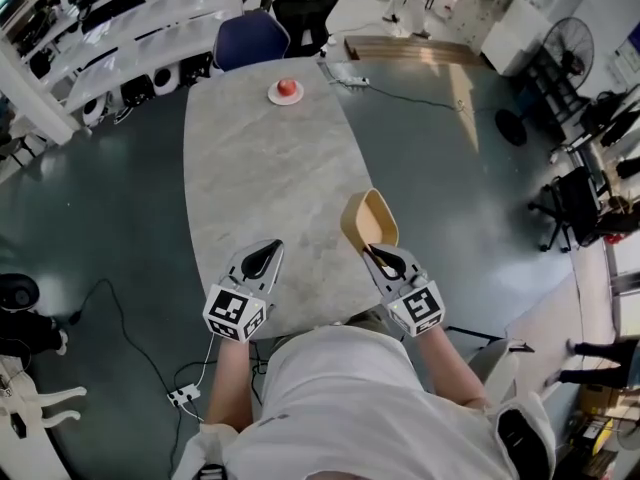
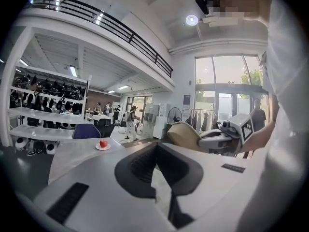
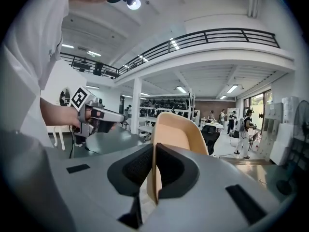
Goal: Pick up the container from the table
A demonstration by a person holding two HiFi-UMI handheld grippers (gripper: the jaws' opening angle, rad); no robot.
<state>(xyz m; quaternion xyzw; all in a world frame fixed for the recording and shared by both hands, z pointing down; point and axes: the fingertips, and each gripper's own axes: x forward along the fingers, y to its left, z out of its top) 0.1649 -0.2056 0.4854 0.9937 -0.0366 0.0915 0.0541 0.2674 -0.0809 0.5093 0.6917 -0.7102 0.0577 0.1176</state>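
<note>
My right gripper (image 1: 377, 254) is squeezed tight on the tan container (image 1: 368, 220). One pad is inside it and one pad is outside, so its thin wall is pinched between them. The container is tipped up on its side, with its open part facing my left. It hangs over the near right edge of the grey table (image 1: 250, 168), and it looks to be up off the top. My left gripper (image 1: 268, 253) is beside it, over the near part of the table. Its pads are pressed together with nothing between them. Far away, at the other end of the table, a red apple (image 1: 287, 87) sits on a small plate (image 1: 285, 96).
</note>
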